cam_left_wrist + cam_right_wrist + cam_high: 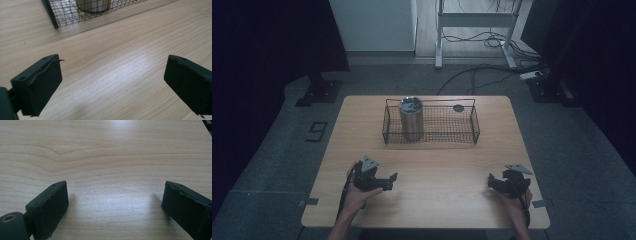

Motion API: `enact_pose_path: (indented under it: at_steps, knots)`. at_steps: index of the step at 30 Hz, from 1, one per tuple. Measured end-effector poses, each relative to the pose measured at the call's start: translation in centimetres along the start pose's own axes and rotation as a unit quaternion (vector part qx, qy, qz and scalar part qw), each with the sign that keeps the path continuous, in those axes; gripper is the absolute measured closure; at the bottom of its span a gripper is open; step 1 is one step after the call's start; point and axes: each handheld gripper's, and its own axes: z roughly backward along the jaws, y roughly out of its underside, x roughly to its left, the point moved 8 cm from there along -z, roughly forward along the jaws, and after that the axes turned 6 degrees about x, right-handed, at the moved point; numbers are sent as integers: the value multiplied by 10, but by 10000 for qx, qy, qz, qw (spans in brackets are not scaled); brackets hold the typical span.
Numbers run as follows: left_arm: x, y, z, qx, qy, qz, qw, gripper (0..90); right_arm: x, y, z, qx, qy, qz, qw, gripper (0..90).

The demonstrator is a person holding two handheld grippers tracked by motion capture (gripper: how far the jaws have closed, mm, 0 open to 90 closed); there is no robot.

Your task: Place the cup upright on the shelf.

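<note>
Both the left gripper (388, 181) and right gripper (495, 183) are held spread and empty over the bench (432, 165), seemingly readied for the wire basket (430, 122).

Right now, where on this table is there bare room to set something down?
Bare wood lies between the left tool and right tool, up to the wire basket. Narrow strips flank the basket. Inside, the metal cup crowds its left; a small dark disc sits back right.
</note>
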Motion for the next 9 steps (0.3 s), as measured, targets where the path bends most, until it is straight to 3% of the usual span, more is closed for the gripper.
enact_pose_path:
  at_steps: [9]
  knots:
    - [2,6,-3,-89,1,184,9998,33,0,0,0,0,1,-3,10000,65]
